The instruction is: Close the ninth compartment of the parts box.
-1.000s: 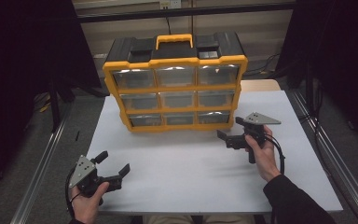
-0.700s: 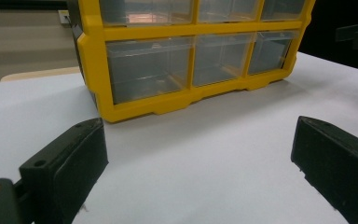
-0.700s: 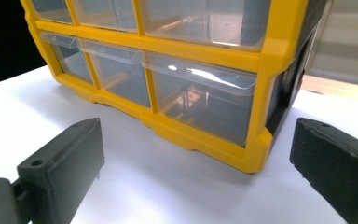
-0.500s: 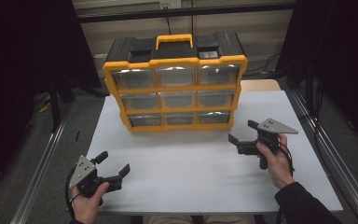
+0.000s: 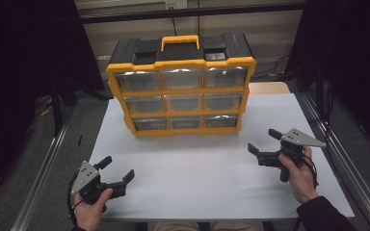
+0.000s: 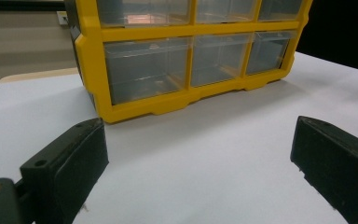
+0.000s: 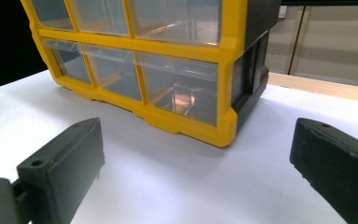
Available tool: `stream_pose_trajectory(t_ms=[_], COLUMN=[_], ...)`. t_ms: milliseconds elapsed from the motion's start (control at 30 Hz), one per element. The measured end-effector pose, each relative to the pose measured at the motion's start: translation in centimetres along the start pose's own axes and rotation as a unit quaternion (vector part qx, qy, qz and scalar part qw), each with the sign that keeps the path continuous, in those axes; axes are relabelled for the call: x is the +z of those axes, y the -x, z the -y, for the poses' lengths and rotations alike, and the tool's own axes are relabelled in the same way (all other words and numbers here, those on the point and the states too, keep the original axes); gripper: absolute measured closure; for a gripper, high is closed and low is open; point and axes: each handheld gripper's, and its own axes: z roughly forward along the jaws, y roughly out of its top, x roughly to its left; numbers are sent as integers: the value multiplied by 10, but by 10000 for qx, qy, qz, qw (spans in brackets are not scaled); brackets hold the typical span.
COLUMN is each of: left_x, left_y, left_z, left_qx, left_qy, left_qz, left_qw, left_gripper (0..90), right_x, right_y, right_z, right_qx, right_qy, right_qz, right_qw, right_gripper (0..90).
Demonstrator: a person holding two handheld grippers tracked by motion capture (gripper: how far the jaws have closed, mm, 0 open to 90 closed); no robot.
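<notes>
All nine drawers of the organizer (image 5: 180, 96) sit shut; nothing is started. Your left gripper (image 5: 118, 174) and right gripper (image 5: 265, 144) hang spread and empty, well apart from it.

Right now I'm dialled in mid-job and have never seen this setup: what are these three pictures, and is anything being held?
No robot arm here: a person holds a two-jaw hand tool in each hand. The high view looks down on a white table from the person's side. The left claw is near the front left corner, the right claw at the right side. Both stand open and hold nothing. The other two pictures come from cameras riding on each tool, looking out between its black jaws. The left claw and the right claw both face the one thing on the table: a yellow and black drawer organizer with clear drawers, all closed, and a carry handle on top.
</notes>
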Motion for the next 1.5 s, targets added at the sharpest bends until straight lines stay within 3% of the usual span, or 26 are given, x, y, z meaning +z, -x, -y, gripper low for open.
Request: stream_pose_trajectory(t_ms=[300, 633, 900, 1500], left_x=[-1, -4, -6, -3], left_y=[0, -1, 0, -1], left_z=[0, -1, -1, -2], left_qx=[-3, -41, -77, -100], left_qy=[57, 124, 165, 158], left_qz=[33, 73, 77, 89], left_qw=[10000, 9999, 9998, 9998], left_gripper=[33, 19, 19, 22], right_x=[-16, -37, -53, -71], right_y=[-3, 1, 5, 11], right_z=[7, 14, 20, 28], right_qx=[57, 58, -75, -85], right_qy=[-10, 30, 62, 45], right_qz=[-49, 108, 275, 511], right_qw=[10000, 9999, 9996, 9986], right_gripper=[25, 23, 23, 22])
